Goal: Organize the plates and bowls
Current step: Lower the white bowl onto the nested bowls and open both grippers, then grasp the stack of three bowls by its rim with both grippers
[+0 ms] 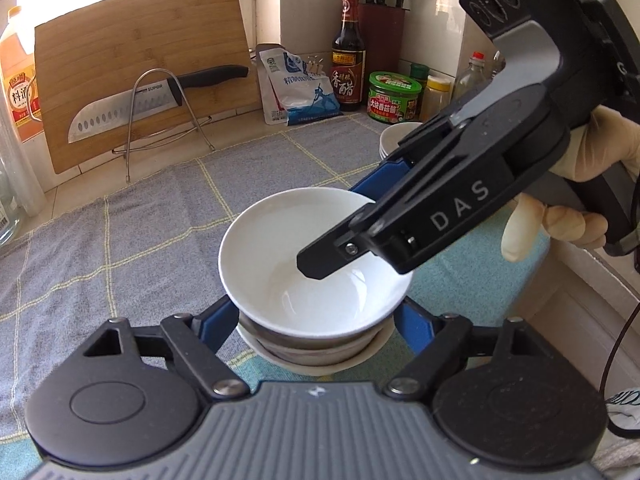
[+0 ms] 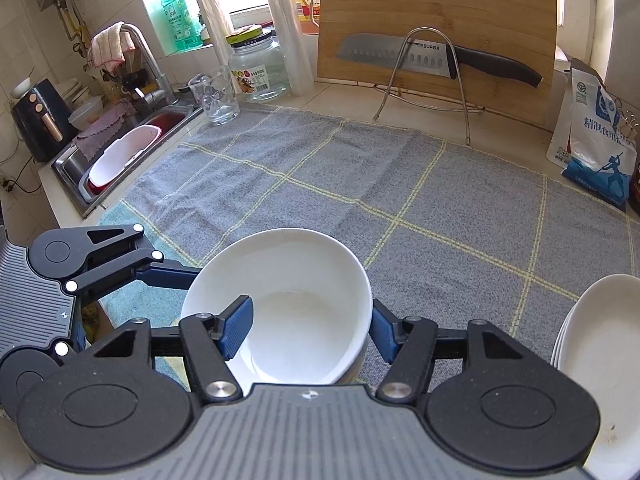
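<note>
A stack of white bowls [image 1: 316, 256] stands on the grey checked cloth [image 1: 120, 240], close in front of my left gripper [image 1: 315, 306]. Its blue fingers [image 1: 218, 320] flank the lower bowls on both sides, open, not visibly pressing. My right gripper [image 1: 340, 228] reaches in from the upper right. In the right wrist view one finger [image 2: 238, 328] is inside the top bowl [image 2: 288, 308] and the other is outside its right wall, with a gap, so the right gripper [image 2: 310, 312] is open. A second pile of white dishes [image 2: 600, 360] lies to the right.
A bamboo cutting board [image 1: 140, 68] with a knife [image 1: 132, 108] on a wire rack leans at the back. Sauce bottles, jars and a salt bag [image 1: 296, 88] line the back wall. The sink [image 2: 120, 160], a glass jar [image 2: 260, 68] and a cup [image 2: 214, 96] are at the far left.
</note>
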`<state>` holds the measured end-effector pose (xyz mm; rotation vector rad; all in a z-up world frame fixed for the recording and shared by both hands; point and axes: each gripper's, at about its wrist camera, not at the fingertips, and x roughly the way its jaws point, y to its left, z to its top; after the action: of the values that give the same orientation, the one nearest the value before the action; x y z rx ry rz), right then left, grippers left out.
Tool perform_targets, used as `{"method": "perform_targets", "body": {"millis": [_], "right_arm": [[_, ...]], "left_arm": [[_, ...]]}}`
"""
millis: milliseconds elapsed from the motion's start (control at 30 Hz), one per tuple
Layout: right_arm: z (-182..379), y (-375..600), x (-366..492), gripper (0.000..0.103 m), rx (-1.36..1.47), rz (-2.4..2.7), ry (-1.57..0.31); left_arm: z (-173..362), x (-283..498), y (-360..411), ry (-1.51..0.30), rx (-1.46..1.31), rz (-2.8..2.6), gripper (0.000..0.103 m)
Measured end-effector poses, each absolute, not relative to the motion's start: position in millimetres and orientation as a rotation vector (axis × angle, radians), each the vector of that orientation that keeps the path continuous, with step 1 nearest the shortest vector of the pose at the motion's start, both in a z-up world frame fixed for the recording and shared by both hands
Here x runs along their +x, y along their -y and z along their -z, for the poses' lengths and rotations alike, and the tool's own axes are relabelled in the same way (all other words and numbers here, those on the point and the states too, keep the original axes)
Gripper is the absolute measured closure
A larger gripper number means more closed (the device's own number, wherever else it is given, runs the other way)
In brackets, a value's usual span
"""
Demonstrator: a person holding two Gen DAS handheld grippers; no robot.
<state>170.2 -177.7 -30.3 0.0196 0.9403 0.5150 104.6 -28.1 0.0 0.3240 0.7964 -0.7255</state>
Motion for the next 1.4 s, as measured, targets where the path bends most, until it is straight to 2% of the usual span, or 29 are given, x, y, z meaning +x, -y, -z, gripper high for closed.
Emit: {"method": "perform_targets", "body": {"millis": [67, 167, 233, 367, 1000, 1400], "right_arm": [[29.9, 177.9, 168.5, 0.013, 0.023, -0.515, -0.929], [29.0, 178.3, 166.5, 0.010, 0.016, -0.514, -0.921], [27.6, 178.7, 164.0, 0.004, 0.008, -0.512, -0.911], [24.1, 178.0, 157.2, 0.000, -0.022, -0.528, -0.890], [31.9, 160.2, 114.5, 0.000, -0.260, -0.575, -0.838], [77.5, 158.5, 118.7, 0.000, -0.285, -0.568, -0.913]], "left_arm": [[-0.3, 103.8, 26.7, -0.788, 0.326, 0.726, 0.015], [-2.6, 101.3, 24.0, -0.778, 0.328, 0.729, 0.012], [-2.8, 99.3, 20.7, -0.768, 0.334, 0.729, 0.008], [-1.6, 98.7, 10.7, -0.766, 0.339, 0.737, 0.008], [17.6, 107.3, -6.2, -0.758, 0.443, 0.881, 0.007], [47.9, 127.5, 2.7, -0.802, 0.557, 1.019, 0.010]]}}
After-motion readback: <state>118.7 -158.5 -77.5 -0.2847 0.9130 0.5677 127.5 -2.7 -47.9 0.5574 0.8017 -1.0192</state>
